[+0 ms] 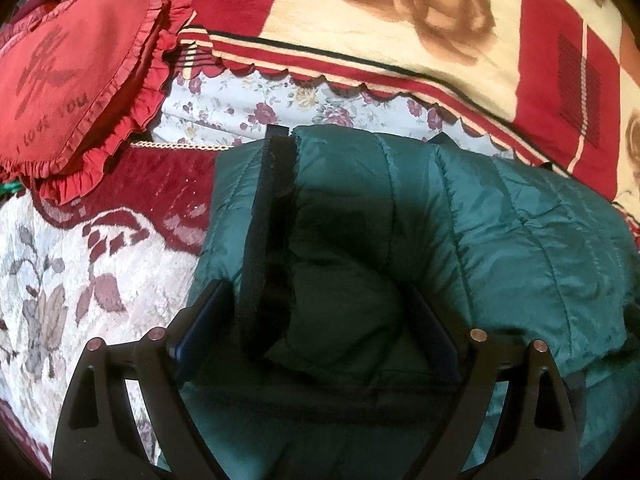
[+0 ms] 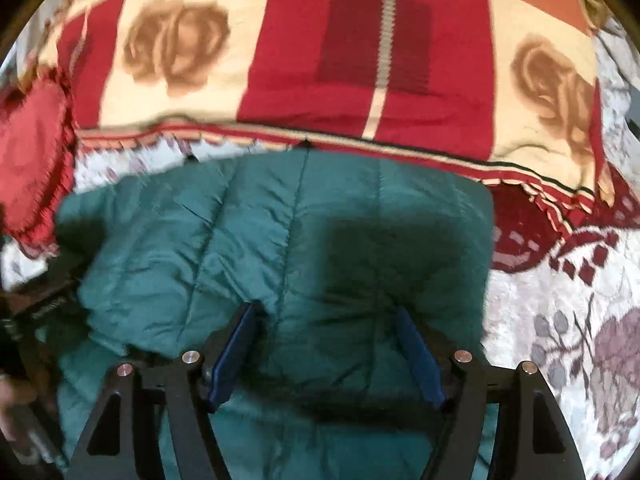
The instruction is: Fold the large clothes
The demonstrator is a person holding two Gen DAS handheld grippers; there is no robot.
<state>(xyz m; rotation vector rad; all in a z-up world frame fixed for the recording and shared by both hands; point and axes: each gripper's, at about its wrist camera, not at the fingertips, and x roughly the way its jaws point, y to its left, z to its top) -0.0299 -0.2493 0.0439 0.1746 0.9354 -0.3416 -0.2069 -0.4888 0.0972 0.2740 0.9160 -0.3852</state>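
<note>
Green quilted jacket [image 1: 500, 232] lies folded on bed, over floral bedspread [image 1: 60, 272], far edge near scalloped border of red-and-cream rose blanket [image 1: 400, 20]. Black zipper strip [image 1: 260, 240] runs along jacket's left fold. Heart-shaped red cushion [image 1: 68, 76] at bed's far left. Left gripper [image 1: 316, 300] over jacket, jaws wide apart, nothing clamped. Right gripper [image 2: 326, 316] above jacket, jaws apart, pads clear of fabric.
</note>
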